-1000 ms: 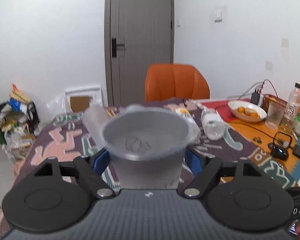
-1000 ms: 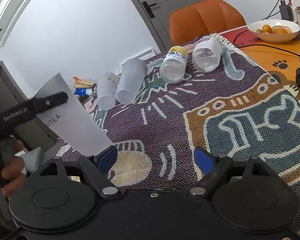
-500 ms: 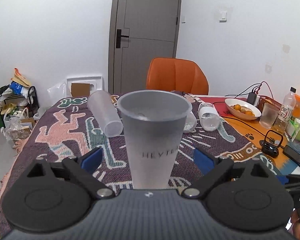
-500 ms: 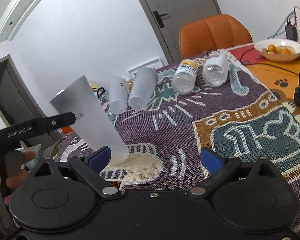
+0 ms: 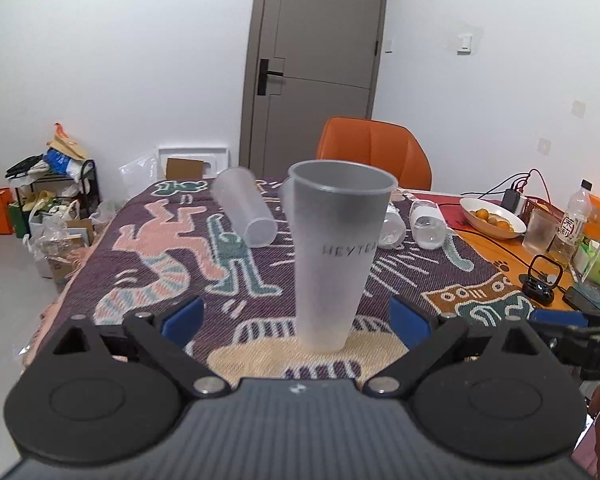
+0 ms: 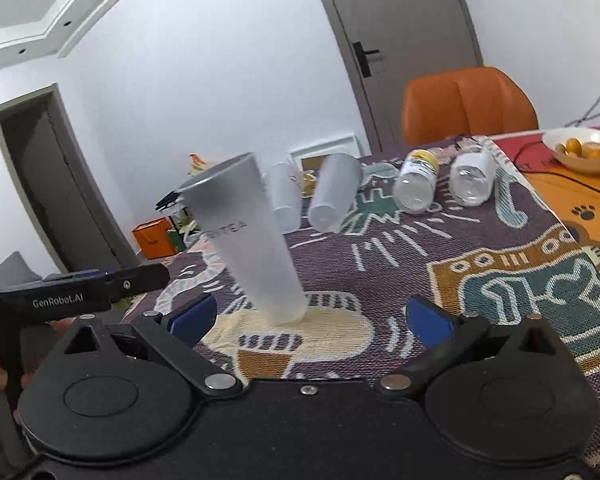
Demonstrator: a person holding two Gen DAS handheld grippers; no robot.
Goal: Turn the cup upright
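A frosted plastic cup (image 5: 332, 256) printed HEYTEA stands upright, mouth up, on the patterned cloth (image 5: 172, 248). It also shows in the right wrist view (image 6: 248, 236). My left gripper (image 5: 296, 316) is open, its blue pads apart on either side of the cup's base and not touching it. My right gripper (image 6: 312, 316) is open and empty, with the cup just ahead of its left pad. Two more frosted cups (image 6: 332, 196) lie on their sides further back.
Two clear bottles (image 6: 416, 180) lie on the cloth behind. An orange chair (image 5: 376, 152) stands at the far edge. A bowl of fruit (image 5: 492, 216), a glass, a bottle, cables and an earbud case (image 5: 540, 284) sit at the right.
The cup went from tilted in my left gripper to standing upright on the cloth. My left gripper opened and drew back from it. The right gripper stayed open.
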